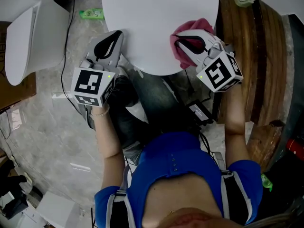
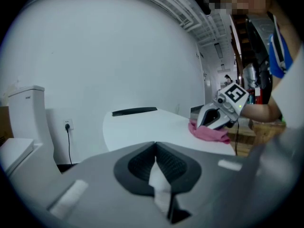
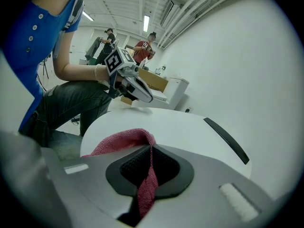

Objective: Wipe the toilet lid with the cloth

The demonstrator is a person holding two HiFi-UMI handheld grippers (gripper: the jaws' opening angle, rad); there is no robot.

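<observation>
Cloth (image 3: 122, 142) on lid (image 1: 156, 23), right gripper (image 3: 151, 152) jaws pinching

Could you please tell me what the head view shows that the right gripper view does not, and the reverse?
Only the head view shows the wooden planks to the right of the toilet lid and a small green item on the floor.

Only the right gripper view shows the right gripper with its jaws closed on the pink cloth, the black strip at the lid's back, and two people far off.

Both show the white lid, the cloth near its front edge, and the left gripper by the lid's edge.
</observation>
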